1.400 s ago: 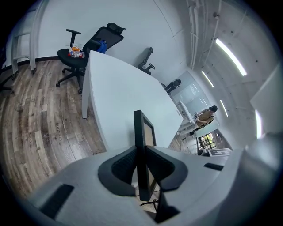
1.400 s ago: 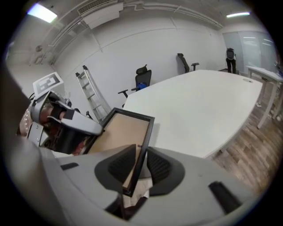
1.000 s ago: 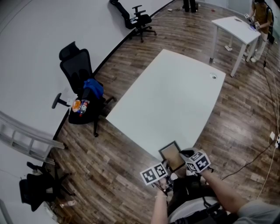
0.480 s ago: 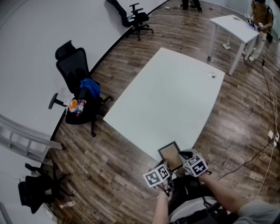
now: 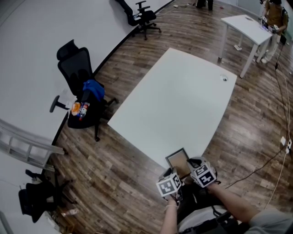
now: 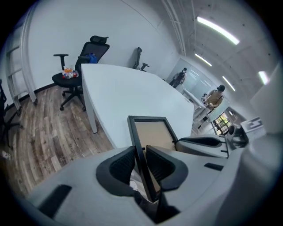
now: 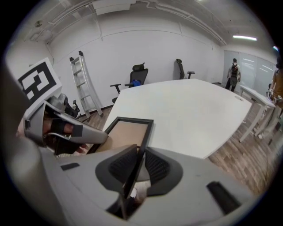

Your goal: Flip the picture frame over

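The picture frame [image 5: 178,162], black-rimmed with its brown backing board facing up, is held over the near edge of the white table [image 5: 178,105]. My left gripper [image 5: 173,177] is shut on its left rail. In the left gripper view the frame [image 6: 152,134] runs up from between the pads of that gripper [image 6: 140,161], with the right gripper [image 6: 199,142] beside it. My right gripper [image 5: 192,167] is shut on the frame's right rail. The right gripper view shows the rail of the frame [image 7: 126,132] clamped in the gripper [image 7: 139,163], the left gripper [image 7: 66,128] opposite.
A black office chair [image 5: 82,91] carrying a blue item stands left of the table, another chair [image 5: 144,16] at the far wall. A second white table [image 5: 249,27] with a person [image 5: 274,13] is at the back right. A ladder [image 5: 27,146] lies left. Wooden floor surrounds the table.
The left gripper has rolled and shifted slightly right, closer to the right gripper. The frame stays held at the table's near edge, and the right gripper has hardly moved.
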